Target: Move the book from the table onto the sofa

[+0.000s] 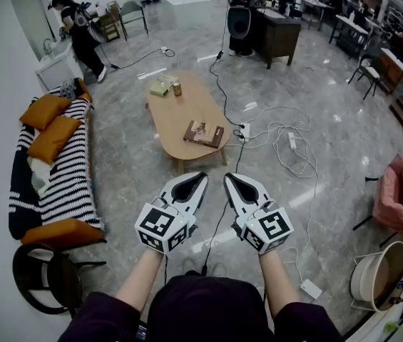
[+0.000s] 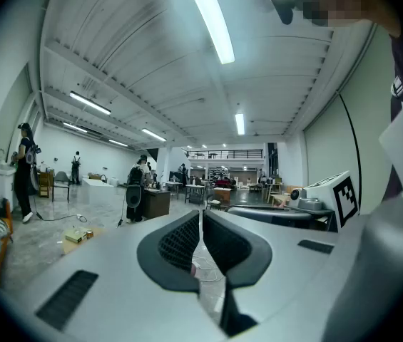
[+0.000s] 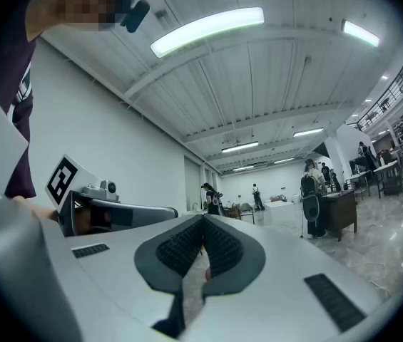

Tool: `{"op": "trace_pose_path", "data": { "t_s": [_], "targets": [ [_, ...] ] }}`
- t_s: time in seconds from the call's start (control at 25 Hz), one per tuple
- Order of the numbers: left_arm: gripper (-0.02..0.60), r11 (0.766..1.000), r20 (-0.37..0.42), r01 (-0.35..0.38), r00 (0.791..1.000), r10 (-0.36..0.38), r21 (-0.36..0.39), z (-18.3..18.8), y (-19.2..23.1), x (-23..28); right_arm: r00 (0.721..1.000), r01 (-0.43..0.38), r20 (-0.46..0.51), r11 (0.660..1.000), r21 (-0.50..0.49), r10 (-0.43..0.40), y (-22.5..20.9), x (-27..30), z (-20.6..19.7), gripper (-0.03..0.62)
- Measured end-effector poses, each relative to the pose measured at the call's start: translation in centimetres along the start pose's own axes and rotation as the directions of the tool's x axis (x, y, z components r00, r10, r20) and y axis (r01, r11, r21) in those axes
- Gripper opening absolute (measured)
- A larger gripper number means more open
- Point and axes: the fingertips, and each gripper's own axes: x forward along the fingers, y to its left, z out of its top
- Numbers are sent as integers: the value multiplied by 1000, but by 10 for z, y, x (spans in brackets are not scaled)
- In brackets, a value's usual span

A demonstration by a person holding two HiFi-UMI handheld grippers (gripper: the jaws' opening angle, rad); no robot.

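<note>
Both grippers low in front of the body, side by side, apart. Left gripper (image 1: pixel 202 178): jaws closed, nothing between them. Right gripper (image 1: pixel 228 177): same, closed and empty. Cables (image 1: pixel 287 148) on the floor past them, right side. Next out, wooden table (image 1: pixel 176 112); book (image 1: pixel 203 133) lies flat on its near right end, untouched. Can (image 1: pixel 177 88) and small box (image 1: pixel 160 87) at the far end. Striped sofa (image 1: pixel 69 180) with orange cushions (image 1: pixel 44 110) sits left of the table. Person (image 1: pixel 80 34) stands at the back wall.
</note>
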Motion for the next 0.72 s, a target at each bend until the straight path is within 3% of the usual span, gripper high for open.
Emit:
{"op": "trace_pose_path", "data": {
  "t_s": [0.4, 0.72],
  "targets": [
    [28, 1000, -26, -27, 999, 27, -7, -15, -6, 36, 1000, -20, -10, 999, 24, 21, -34, -5, -11, 23],
    [28, 998, -55, -58, 997, 57, -19, -24, 30, 56, 999, -27, -19, 997, 76, 29, -59, 21, -26, 23]
  ]
}}
